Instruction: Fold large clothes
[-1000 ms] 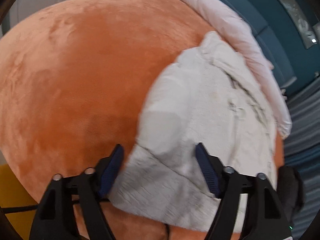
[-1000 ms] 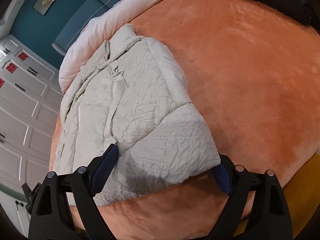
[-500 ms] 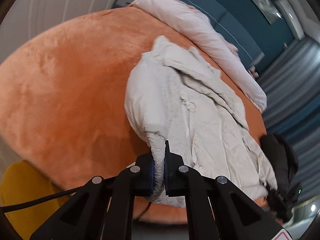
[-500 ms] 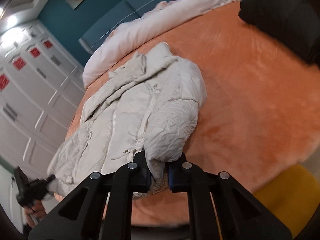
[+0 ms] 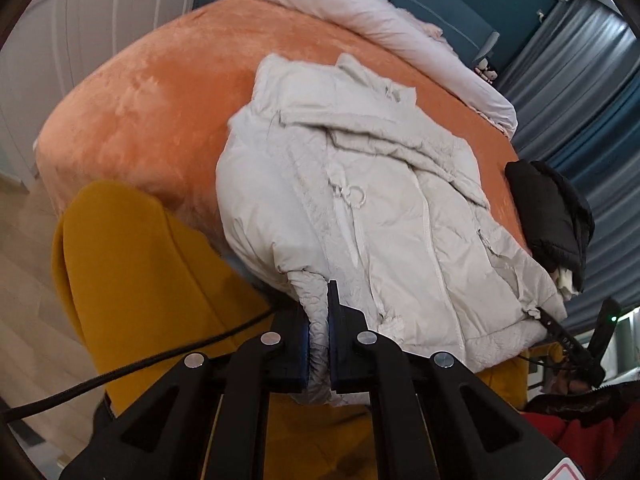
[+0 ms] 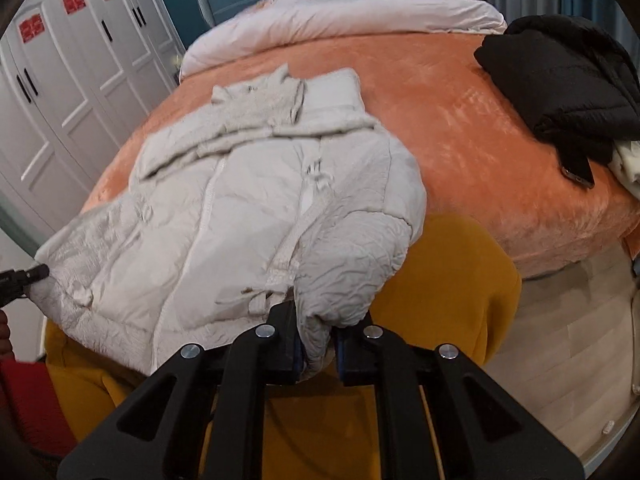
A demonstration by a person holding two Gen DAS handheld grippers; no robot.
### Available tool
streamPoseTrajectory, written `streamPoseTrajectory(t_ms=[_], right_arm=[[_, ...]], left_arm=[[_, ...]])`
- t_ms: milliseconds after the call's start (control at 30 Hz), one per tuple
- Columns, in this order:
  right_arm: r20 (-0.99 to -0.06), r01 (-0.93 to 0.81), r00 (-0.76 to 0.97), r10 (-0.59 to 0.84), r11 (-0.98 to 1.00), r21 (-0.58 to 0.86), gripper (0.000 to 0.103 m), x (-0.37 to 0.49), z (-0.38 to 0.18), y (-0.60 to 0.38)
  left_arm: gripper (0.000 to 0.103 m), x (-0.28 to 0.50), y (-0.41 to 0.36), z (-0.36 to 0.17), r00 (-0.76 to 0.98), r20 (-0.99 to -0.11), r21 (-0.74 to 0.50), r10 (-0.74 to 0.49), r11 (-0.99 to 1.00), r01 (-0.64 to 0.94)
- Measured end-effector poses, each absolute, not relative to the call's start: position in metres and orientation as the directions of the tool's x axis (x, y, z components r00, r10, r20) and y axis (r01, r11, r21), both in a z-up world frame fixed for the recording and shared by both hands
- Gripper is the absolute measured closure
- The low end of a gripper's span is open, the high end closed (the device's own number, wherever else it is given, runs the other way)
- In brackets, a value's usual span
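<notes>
A cream puffer jacket (image 5: 380,200) lies front up on the orange bed cover (image 5: 160,100), its bottom edge pulled over the near edge of the bed. My left gripper (image 5: 318,320) is shut on one bottom corner of the jacket. My right gripper (image 6: 316,332) is shut on the other bottom corner, with bunched fabric of the jacket (image 6: 260,200) between its pads. Each gripper also shows in the other's view: the right gripper (image 5: 560,332) at the far right edge, the left gripper (image 6: 24,278) at the far left edge.
A black jacket (image 6: 560,80) and a phone (image 6: 576,176) lie on the bed's right side. A pale rolled duvet (image 6: 340,16) lines the headboard end. A yellow padded seat (image 6: 452,280) stands under my grippers. White wardrobe doors (image 6: 60,100) stand left; wood floor (image 6: 560,340) lies right.
Both grippers went from open over the jacket's bottom corners to shut on them. They then drew back and up from the bed, dragging the jacket's bottom edge over the bed's edge.
</notes>
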State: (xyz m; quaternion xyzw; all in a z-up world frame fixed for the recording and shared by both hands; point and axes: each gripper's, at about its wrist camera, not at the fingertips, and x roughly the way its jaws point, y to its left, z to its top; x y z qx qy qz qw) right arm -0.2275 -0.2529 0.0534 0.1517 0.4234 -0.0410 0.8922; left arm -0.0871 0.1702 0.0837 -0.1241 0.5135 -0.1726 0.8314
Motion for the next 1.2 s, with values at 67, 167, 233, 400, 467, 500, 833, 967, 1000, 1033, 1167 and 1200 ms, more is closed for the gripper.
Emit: streamPoseTrajectory(t_ms=[67, 167, 233, 400, 467, 500, 833, 967, 1000, 1033, 1167, 1200], right_arm=[[-0.743, 0.207, 0.666, 0.065, 0.941, 0.268, 0.093, -0.222, 0.061, -0.254], [-0.686, 0.195, 0.726, 0.051, 0.941, 0.276, 0.092, -0.215, 0.078, -0.252], [-0.640, 0.195, 0.767, 0.042, 0.936, 0.294, 0.092, -0.205, 0.091, -0.255], [-0.539, 0.215, 0.842, 0.006, 0.914, 0.345, 0.092, -0.179, 0.112, -0.269], [-0.511, 0.224, 0.860, -0.009, 0.906, 0.360, 0.092, -0.169, 0.117, -0.271], [-0.496, 0.233, 0.868, -0.027, 0.904, 0.357, 0.092, -0.162, 0.120, -0.272], [-0.416, 0.240, 0.906, -0.081, 0.908, 0.344, 0.092, -0.078, 0.137, -0.281], [-0.411, 0.241, 0.908, -0.079, 0.902, 0.359, 0.092, -0.031, 0.135, -0.288], [-0.413, 0.245, 0.907, -0.081, 0.900, 0.361, 0.091, -0.019, 0.133, -0.290], [-0.413, 0.248, 0.907, -0.083, 0.898, 0.364, 0.091, -0.008, 0.130, -0.292], [-0.422, 0.260, 0.902, -0.088, 0.893, 0.368, 0.087, 0.039, 0.121, -0.300], [-0.423, 0.264, 0.902, -0.090, 0.889, 0.374, 0.085, 0.046, 0.120, -0.302]], left_arm=[[0.099, -0.079, 0.171, 0.087, 0.439, -0.798, -0.391, -0.412, 0.909, 0.142], [0.099, -0.059, 0.172, 0.102, 0.519, -0.738, -0.435, -0.432, 0.892, 0.125], [0.099, -0.049, 0.169, 0.111, 0.569, -0.696, -0.451, -0.438, 0.883, 0.127], [0.098, -0.015, 0.161, 0.131, 0.681, -0.576, -0.515, -0.452, 0.848, 0.127], [0.098, -0.003, 0.158, 0.135, 0.709, -0.552, -0.515, -0.439, 0.848, 0.125], [0.098, 0.005, 0.157, 0.136, 0.721, -0.539, -0.519, -0.436, 0.846, 0.123], [0.096, 0.087, 0.139, 0.144, 0.776, -0.518, -0.450, -0.360, 0.886, 0.111], [0.095, 0.125, 0.127, 0.137, 0.787, -0.536, -0.399, -0.304, 0.913, 0.081], [0.095, 0.138, 0.122, 0.133, 0.789, -0.541, -0.386, -0.293, 0.919, 0.077], [0.094, 0.145, 0.120, 0.130, 0.791, -0.544, -0.374, -0.279, 0.925, 0.069], [0.090, 0.186, 0.107, 0.116, 0.792, -0.570, -0.323, -0.219, 0.946, 0.029], [0.090, 0.200, 0.105, 0.112, 0.784, -0.582, -0.318, -0.214, 0.948, 0.022]])
